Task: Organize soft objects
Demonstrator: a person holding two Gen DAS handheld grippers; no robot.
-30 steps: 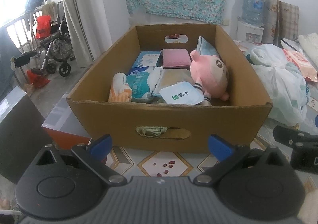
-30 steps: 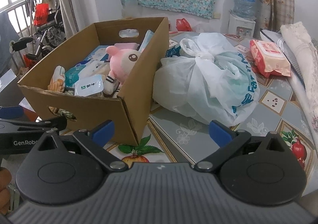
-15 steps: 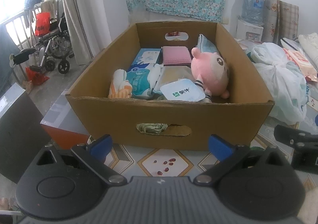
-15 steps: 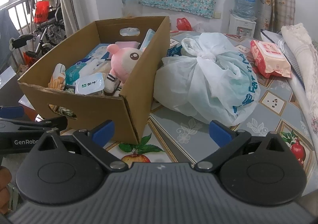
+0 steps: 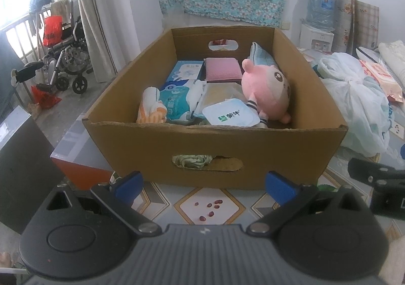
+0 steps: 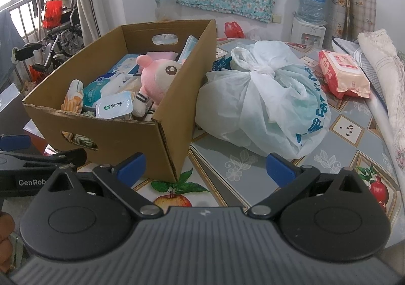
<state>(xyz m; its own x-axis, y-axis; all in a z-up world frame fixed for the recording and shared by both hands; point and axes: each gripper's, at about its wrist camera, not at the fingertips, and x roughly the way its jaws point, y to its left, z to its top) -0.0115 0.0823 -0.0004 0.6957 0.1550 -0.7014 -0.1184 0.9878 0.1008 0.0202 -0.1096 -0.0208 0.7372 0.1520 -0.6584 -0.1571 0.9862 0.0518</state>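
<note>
Cardboard box (image 5: pixel 215 150): brown, open-topped, on the patterned surface (image 5: pixel 210 206), dead ahead of the left gripper (image 5: pixel 203 183).
Pink plush toy (image 5: pixel 265 90): inside, by the box's right wall.
Right gripper (image 6: pixel 205 167): faces the tied white plastic bag (image 6: pixel 265 105).
Both grippers: spread apart, empty.
Nearer the plush: left.

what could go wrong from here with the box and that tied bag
1. The cardboard box looks nearly full; the pink plush toy stands above the rim, so adding the tied plastic bag may spill things.
2. The bag presses against the box wall; pulling it could nudge the box.
3. Both the left hand-held gripper and right hand-held gripper are open and close together, so they might collide.
</note>
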